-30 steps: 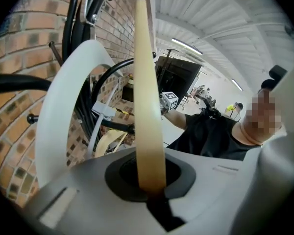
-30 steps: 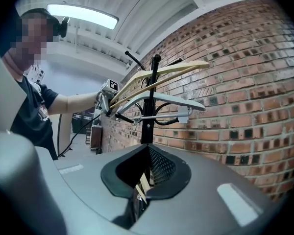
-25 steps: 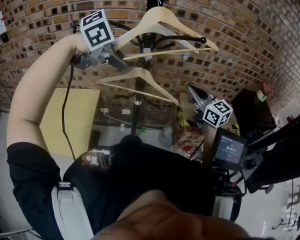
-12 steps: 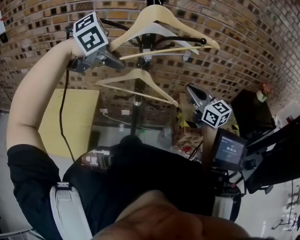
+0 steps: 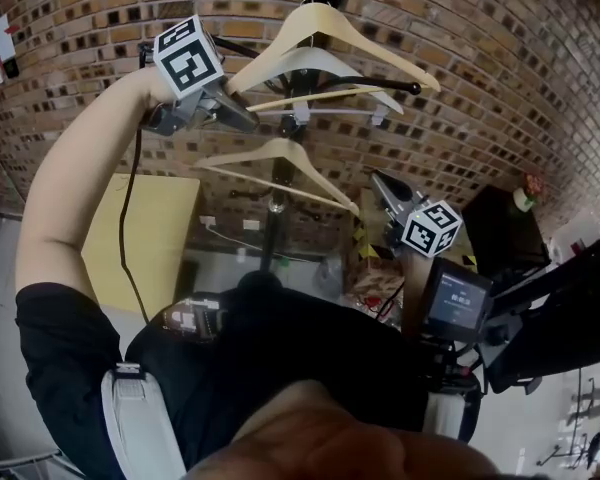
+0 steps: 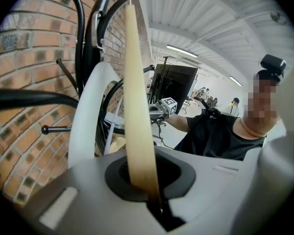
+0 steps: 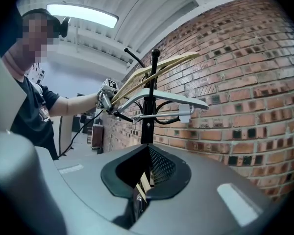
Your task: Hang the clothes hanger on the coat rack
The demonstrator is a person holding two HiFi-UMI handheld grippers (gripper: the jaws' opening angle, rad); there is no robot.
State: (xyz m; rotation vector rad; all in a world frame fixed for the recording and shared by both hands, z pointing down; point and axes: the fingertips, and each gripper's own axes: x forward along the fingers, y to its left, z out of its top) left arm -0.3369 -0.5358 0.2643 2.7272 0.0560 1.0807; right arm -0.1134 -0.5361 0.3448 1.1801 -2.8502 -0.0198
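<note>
Task item: wooden clothes hanger [image 5: 380, 50] [image 6: 137, 92] [image 7: 161, 65], raised high against the brick wall [image 5: 500, 88]. Its hook is up at the crown of the coat rack [image 5: 276, 223] [image 7: 148, 116]. Whether the hook bears on a rack arm cannot be told.
Left gripper [image 5: 246, 122] [image 6: 154, 199]: jaws clamped together on the left shoulder end of the wooden clothes hanger. In the left gripper view the pale wood rises straight out of the closed jaws.
Left arm [image 5: 70, 198]: bare and stretched upward, carrying the left gripper beside the rack's upper arms.
Right gripper [image 5: 380, 178] [image 7: 139, 190]: low at the right of the pole, well apart from the wooden clothes hanger. Its jaws stand slightly apart, with one meshed pad face bare to view. A sliver of pale wood shows deep in the gap.
White hanger [image 5: 325, 60] [image 6: 90, 111] [image 7: 171, 96]: just behind and below the wooden clothes hanger, on the coat rack, with clips along its bar.
Lower wooden hanger [image 5: 280, 153]: further down the pole and tilted, its right end near the right gripper's tips.
Coat rack, build: black pole with curved black arms, close to the brick wall.
Surroundings: yellow table [image 5: 160, 228] at the left and a small screen [image 5: 457, 303] at the lower right.
</note>
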